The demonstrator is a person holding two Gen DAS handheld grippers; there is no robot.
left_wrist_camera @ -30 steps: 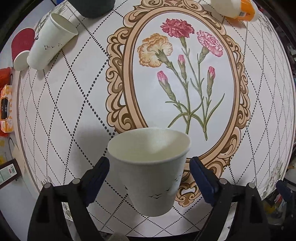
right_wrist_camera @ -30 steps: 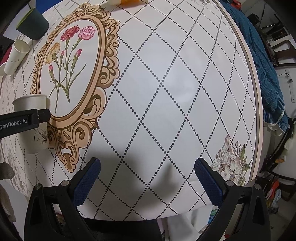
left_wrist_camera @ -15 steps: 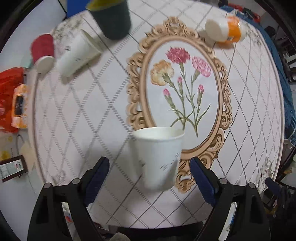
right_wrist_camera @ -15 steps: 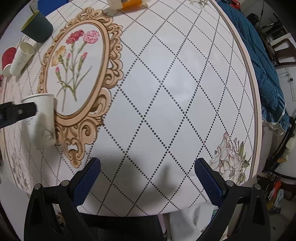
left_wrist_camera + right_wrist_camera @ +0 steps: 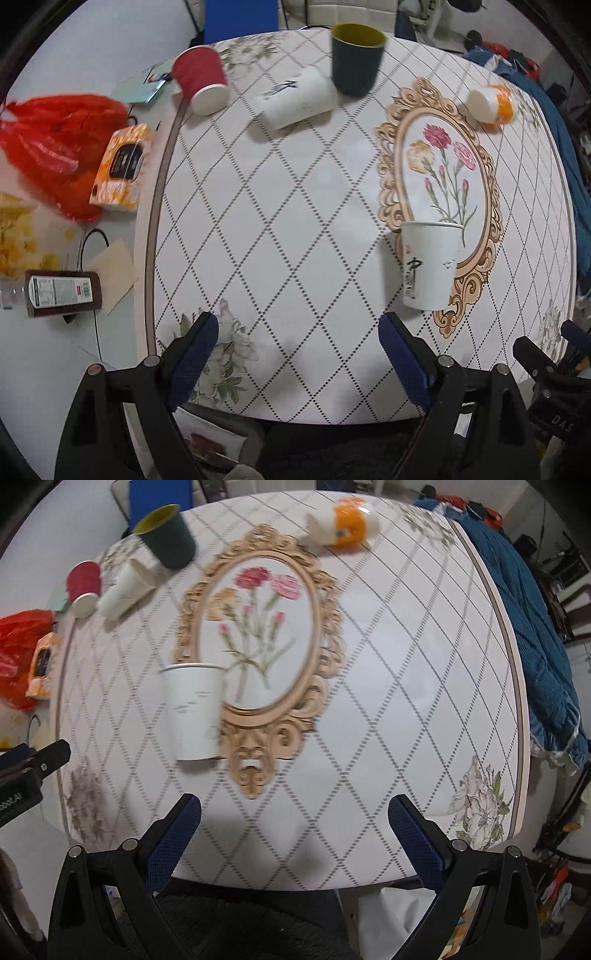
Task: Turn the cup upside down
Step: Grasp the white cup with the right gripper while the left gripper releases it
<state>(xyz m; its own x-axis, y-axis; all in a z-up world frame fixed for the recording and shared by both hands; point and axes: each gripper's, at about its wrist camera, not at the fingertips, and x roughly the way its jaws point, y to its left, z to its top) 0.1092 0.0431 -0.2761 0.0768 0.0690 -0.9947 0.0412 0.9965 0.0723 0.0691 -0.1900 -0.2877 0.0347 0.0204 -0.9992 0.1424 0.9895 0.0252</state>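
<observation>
Both pairs of jaws are standing wide apart and holding nothing: the left gripper (image 5: 298, 347) has let go of the cup (image 5: 430, 264) it was flanking a second ago and is hanging back from it, while the right gripper (image 5: 294, 829) is hovering over bare cloth as before. The cup is standing by itself, rim up, near the front of the table (image 5: 295, 229), its foot resting at the near left edge of the gilt flower frame (image 5: 439, 195), to the right of the left gripper's line and to the left of the right gripper's. Since the mouth is facing up, the flip looks not yet done, or else undone; the release reads as a reset before a fresh grasp. Farther off at the table's far left, a second white cup (image 5: 297, 98) is lying on its side, touching or just beside a dark green mug (image 5: 356, 59), with a red cup (image 5: 201, 85) tipped over near them. An orange-banded bottle (image 5: 491, 103) is lying at the far right. Nothing is standing between either gripper and the cup, so the approach looks free.
</observation>
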